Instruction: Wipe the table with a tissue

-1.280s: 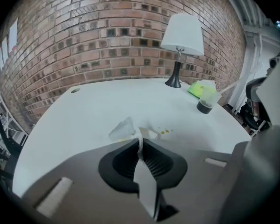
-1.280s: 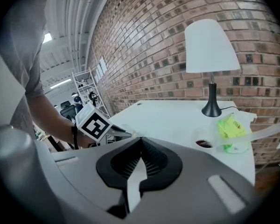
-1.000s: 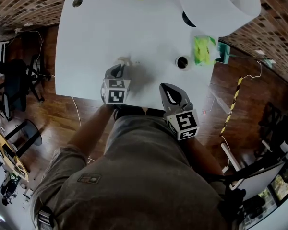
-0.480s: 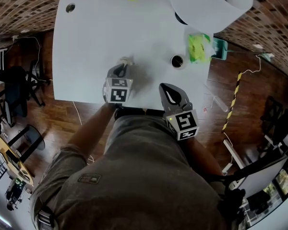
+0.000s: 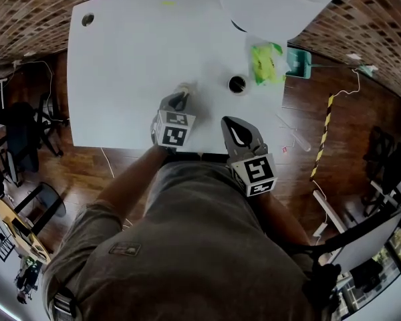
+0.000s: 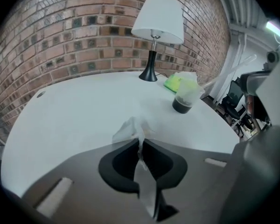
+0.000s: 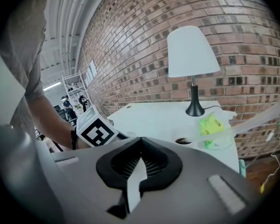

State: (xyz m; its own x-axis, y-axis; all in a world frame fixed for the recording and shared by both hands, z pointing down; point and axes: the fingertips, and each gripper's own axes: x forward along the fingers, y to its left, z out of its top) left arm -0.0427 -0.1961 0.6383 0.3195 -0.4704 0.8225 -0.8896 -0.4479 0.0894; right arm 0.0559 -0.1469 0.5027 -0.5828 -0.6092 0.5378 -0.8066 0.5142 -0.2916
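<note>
the left gripper (image 5: 180, 99) is clenched on the tissue (image 5: 184, 87). in the left gripper view the jaws of the left gripper (image 6: 140, 143) are pressed together on a thin fold of the tissue (image 6: 130, 129). the rest of it bunches out just past the jaw tips and rests crumpled on the white table (image 6: 74, 115). seen from the head view, the tissue lies right at the front of that gripper, on the near half of the table (image 5: 134, 59). it sits left of the dark cup (image 5: 237, 83) and apart from it. the cup (image 6: 184, 99) stands beside a green pack (image 5: 262, 60), in front of the white lamp (image 5: 274, 2).

the right gripper (image 5: 235, 127) hangs over the near table edge. its own view shows the right gripper (image 7: 141, 143) with its jaws closed together and nothing between them.

compared with a second ago, the left gripper and its tissue have slid to the right along the table, and the gap to the cup is narrower. the right gripper sits in much the same spot in the head view. the table, lamp and cup have all drifted left in that view.
</note>
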